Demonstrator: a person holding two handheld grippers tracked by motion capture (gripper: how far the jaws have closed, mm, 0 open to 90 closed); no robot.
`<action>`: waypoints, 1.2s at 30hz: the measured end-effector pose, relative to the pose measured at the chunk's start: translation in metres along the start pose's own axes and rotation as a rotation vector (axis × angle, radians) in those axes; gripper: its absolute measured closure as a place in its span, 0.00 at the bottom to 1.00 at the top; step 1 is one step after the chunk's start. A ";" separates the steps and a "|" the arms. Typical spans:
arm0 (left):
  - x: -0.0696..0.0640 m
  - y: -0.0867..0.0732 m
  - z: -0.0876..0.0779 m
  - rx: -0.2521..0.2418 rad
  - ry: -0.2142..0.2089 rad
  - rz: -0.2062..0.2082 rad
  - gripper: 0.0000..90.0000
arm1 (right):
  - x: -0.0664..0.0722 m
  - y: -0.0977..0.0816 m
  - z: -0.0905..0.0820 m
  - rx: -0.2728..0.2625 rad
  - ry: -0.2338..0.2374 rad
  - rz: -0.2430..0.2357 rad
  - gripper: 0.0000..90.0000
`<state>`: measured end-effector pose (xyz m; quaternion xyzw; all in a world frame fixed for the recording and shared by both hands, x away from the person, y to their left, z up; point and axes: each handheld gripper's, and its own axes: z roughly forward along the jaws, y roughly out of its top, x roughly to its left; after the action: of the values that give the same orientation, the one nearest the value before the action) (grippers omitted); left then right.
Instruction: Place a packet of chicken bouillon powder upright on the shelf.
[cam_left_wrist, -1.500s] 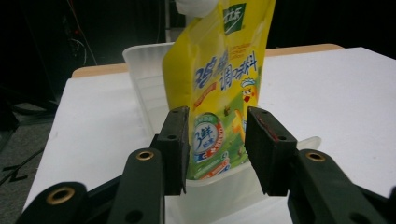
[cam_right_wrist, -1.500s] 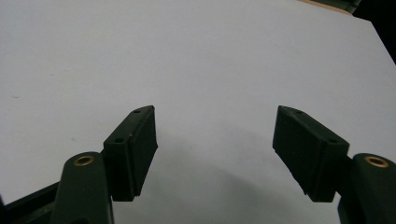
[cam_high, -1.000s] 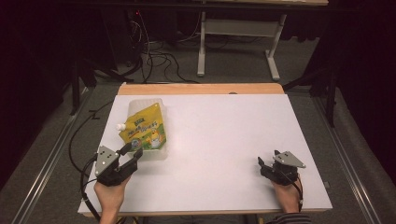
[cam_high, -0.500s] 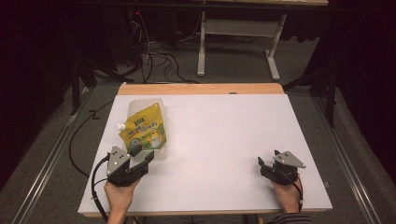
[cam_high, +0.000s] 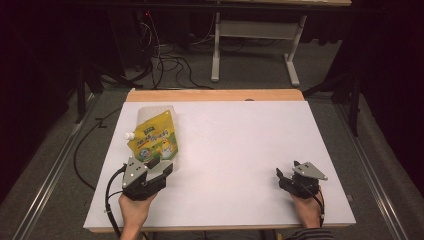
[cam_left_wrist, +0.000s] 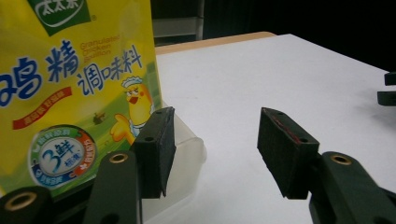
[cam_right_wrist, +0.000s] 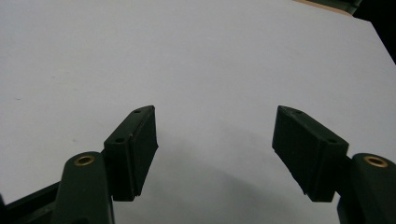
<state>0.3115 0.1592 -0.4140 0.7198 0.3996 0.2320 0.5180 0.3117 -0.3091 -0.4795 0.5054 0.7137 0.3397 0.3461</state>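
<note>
A yellow seasoning pouch with a white screw cap lies on a clear plastic container at the table's left side. My left gripper sits just in front of the pouch's lower end, open and empty. In the left gripper view the pouch stands close at the left behind the left jaw. The clear container's corner reaches into the gap of the left gripper. My right gripper rests near the front right of the table, and the right gripper view shows it open over bare white surface.
The white table has a wooden strip along its far edge. Beyond it stand a grey desk frame and floor cables. The right gripper's jaws show far off in the left gripper view.
My left gripper has drawn back from the pouch toward the front edge and shifted slightly right. The pouch and the right gripper have stayed put.
</note>
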 end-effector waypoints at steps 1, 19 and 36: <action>-0.001 0.000 0.000 0.003 -0.002 0.001 0.52 | 0.000 0.000 0.000 -0.001 0.001 0.000 0.35; -0.016 -0.002 0.018 0.018 -0.058 0.003 0.50 | 0.000 0.000 0.000 -0.003 -0.001 0.005 0.35; -0.030 -0.004 0.038 0.050 -0.106 0.005 0.50 | 0.000 0.000 0.000 -0.007 -0.002 0.001 0.35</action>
<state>0.3213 0.1142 -0.4284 0.7449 0.3755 0.1850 0.5196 0.3113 -0.3094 -0.4795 0.5050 0.7117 0.3421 0.3485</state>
